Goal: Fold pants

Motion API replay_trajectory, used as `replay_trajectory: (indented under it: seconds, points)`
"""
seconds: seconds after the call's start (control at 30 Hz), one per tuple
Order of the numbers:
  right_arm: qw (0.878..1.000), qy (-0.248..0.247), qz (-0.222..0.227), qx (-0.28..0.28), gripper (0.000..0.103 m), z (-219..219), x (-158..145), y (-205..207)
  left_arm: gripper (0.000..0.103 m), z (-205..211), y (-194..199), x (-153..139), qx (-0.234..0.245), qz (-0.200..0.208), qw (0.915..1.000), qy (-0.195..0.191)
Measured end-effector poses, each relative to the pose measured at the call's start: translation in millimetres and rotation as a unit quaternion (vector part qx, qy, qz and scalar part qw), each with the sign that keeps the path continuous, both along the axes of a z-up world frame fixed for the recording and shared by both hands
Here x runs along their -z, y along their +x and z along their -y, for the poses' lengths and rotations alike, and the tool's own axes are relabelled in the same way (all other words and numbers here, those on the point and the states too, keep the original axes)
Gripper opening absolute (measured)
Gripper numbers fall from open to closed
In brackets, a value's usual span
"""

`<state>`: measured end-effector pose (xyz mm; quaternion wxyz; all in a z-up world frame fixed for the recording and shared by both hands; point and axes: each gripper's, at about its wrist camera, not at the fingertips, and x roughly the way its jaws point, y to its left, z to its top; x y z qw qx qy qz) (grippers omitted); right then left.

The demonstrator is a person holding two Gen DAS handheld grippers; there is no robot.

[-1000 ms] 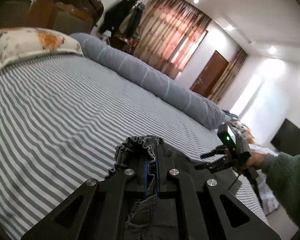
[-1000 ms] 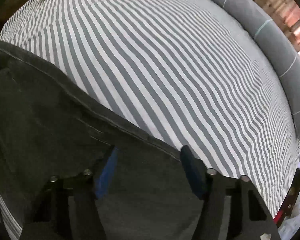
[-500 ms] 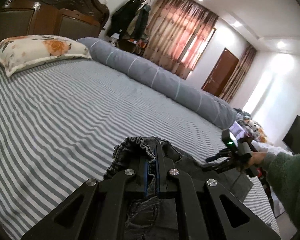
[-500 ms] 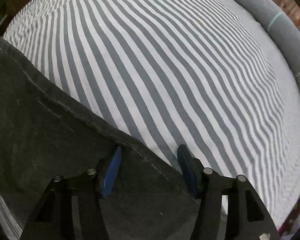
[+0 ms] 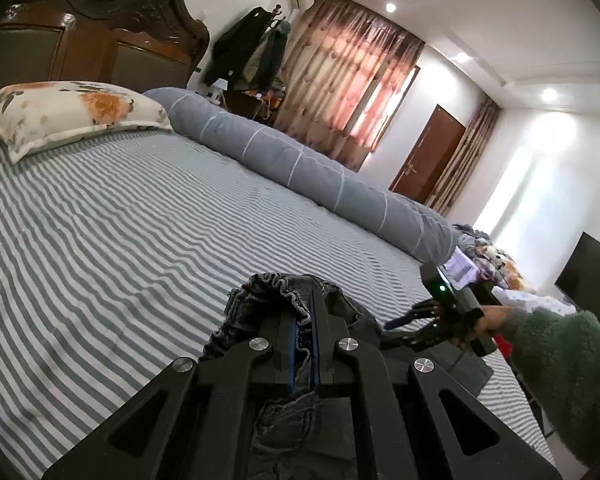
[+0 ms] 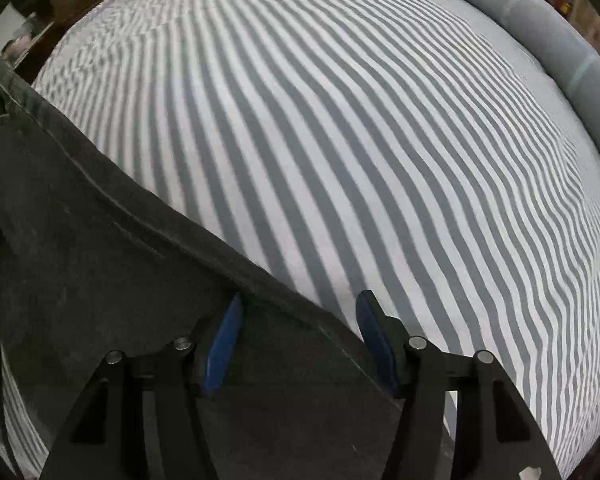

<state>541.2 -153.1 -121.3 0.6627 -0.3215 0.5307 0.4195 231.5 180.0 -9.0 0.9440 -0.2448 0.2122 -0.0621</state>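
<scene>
Pants: dark charcoal denim pants (image 5: 284, 300), lying on the near edge of the bed, the fabric matte and slightly grainy, with a stitched seam running along its far border.
Waistband: the gathered elastic waistband (image 5: 276, 286) is bunched into ruffles and stands up in a hump right at the left tool's tips.
Left gripper: the left gripper (image 5: 303, 344) is clamped tight on that waistband, its two blue pads pressed nearly together with denim pinched between them; black angular arms with silver bolts.
Right gripper: the right gripper (image 6: 296, 336) points steeply down at the cloth, jaws spread apart, blue pads astride the seamed edge of the pants (image 6: 100, 264); I see no pinch on the fabric. Whether the pad tips touch the cloth, I can't tell.
Hand: a hand (image 5: 494, 318) in a fuzzy green sleeve (image 5: 568, 376) holds that tool, off to the right.
Bed sheet: the bed sheet (image 6: 360, 140) is smooth, in thin grey and white stripes, with faint ripples.
Bolster: a long grey bolster (image 5: 308, 168), tube-shaped with pale bands, lies along the far side.
Pillow: a plump floral pillow (image 5: 72, 112), far left by the carved wooden headboard (image 5: 112, 12).
</scene>
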Motion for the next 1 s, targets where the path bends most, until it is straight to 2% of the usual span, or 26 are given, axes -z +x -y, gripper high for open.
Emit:
replay_trajectory:
  seconds: [0.2, 0.3, 0.47, 0.67, 0.73, 0.77, 1.0]
  points:
    - [0.997, 0.003, -0.061, -0.048, 0.058, -17, -2, 2, 0.006, -4, -2, 4, 0.003, -0.006, 1.0, -0.005]
    - [0.996, -0.002, -0.072, -0.048, 0.049, -13, 2, 8, 0.006, -7, -2, 6, -0.004, -0.009, 0.9999, 0.002]
    - [0.999, -0.022, -0.028, -0.038, 0.013, 5, -2, 5, 0.005, -15, 5, 16, -0.02, -0.03, 0.9994, -0.001]
    - [0.998, -0.031, 0.062, -0.007, 0.006, 18, -22, -25, 0.006, -25, 13, 26, -0.043, -0.061, 0.9972, 0.003]
    - [0.995, -0.033, 0.09, 0.016, 0.006, 27, -35, -35, 0.006, -34, 15, 30, -0.046, -0.076, 0.9958, -0.024]
    - [0.994, -0.033, 0.099, 0.021, 0.006, 29, -40, -42, 0.006, -38, 15, 30, -0.047, -0.081, 0.9949, -0.037]
    - [0.985, -0.053, 0.14, 0.09, 0.006, 45, -62, -108, 0.006, -31, 11, 18, -0.02, -0.09, 0.9955, -0.023]
